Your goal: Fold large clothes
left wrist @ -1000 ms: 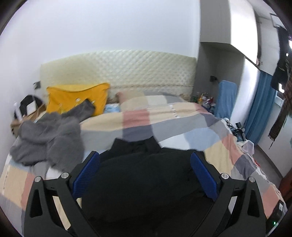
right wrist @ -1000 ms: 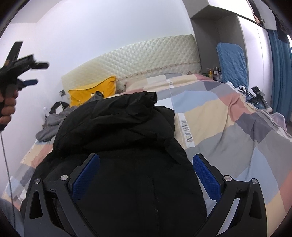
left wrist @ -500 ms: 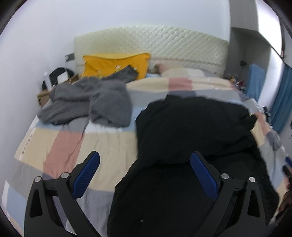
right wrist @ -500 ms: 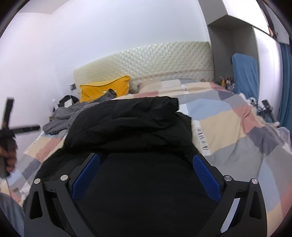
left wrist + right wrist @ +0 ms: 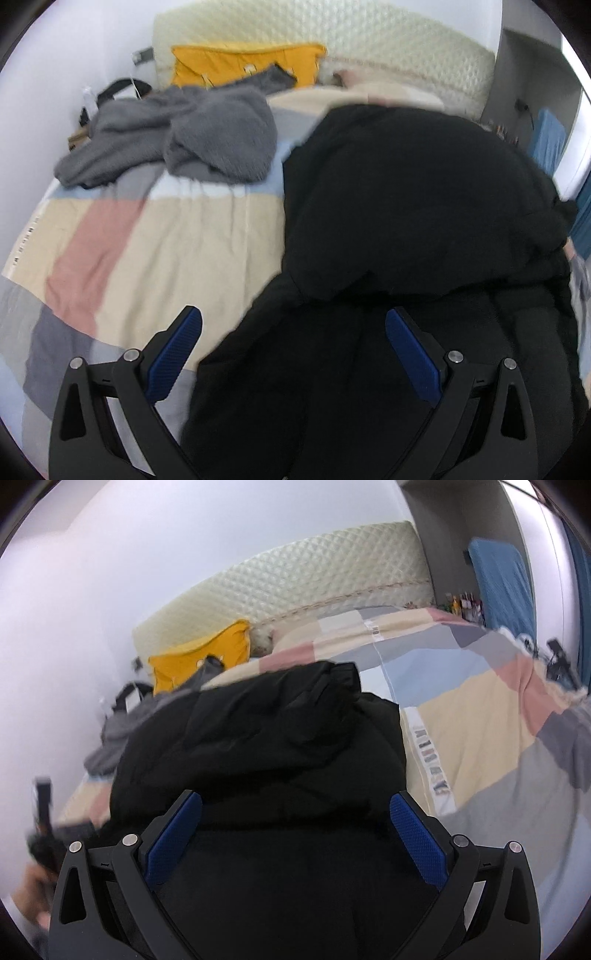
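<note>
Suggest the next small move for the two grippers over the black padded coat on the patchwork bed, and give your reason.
Probably lower the left gripper and close it on the near edge of the black padded coat. Both it and the right gripper are open and hold nothing, while the coat lies bunched and only partly folded on the patchwork quilt, apart from the grey fleece garment.

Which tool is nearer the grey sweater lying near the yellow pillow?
Left. The left tool hangs over the black coat's left edge, with the grey sweater ahead to its left. The right tool is over the coat's middle, the sweater beyond it.
</note>
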`<state>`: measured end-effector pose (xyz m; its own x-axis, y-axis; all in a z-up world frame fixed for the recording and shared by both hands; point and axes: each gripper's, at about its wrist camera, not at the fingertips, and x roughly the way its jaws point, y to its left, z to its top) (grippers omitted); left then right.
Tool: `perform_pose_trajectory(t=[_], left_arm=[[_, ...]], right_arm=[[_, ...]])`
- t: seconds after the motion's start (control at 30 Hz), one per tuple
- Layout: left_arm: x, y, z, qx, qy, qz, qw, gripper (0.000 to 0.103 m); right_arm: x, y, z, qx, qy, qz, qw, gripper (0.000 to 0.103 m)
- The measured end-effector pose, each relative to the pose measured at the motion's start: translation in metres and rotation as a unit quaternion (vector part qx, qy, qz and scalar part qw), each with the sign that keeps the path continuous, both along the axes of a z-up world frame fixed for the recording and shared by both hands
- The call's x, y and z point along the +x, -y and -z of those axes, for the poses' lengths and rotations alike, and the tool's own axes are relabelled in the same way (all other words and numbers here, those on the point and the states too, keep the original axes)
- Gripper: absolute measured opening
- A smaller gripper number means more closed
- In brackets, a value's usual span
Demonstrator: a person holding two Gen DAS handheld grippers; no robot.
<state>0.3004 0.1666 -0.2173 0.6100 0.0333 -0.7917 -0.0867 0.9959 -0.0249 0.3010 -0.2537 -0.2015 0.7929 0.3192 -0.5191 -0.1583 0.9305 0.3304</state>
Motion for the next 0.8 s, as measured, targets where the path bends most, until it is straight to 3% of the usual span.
perform_pose_trajectory(t=[0.07,0.2,0.47,0.63,0.73,0.8], left_arm=[[0.006,0.007,0.010,0.018,-0.010,0.010,0.9997,0.100],[0.016,0.009,0.019,0.048,-0.007,0.002,0.9988,0.100],[0.037,-0.013,0.019,0.045,0.017,-0.027,0.9985,0.100],[0.040,-0.015,0.020,0.052,0.034,-0.025,0.9978,0.100],[0.039,-0.012,0.020,0.067,0.046,-0.028,0.9963,0.100],[0.038,-0.015,0.017,0.078,0.056,-0.045,0.9944,0.100]], right_arm=[[0.016,0.009,-0.002,0.020,0.003,0.005,1.000,0.100],[0.048,0.011,-0.008,0.005,0.016,0.012,1.000,0.099],[0.092,0.031,0.002,0.023,0.006,0.035,0.999,0.088],[0.108,0.013,0.018,0.035,-0.015,-0.013,0.999,0.069],[0.103,-0.014,0.017,0.007,-0.001,-0.056,0.998,0.046],[0.098,-0.026,0.015,-0.014,0.000,-0.062,0.998,0.025]])
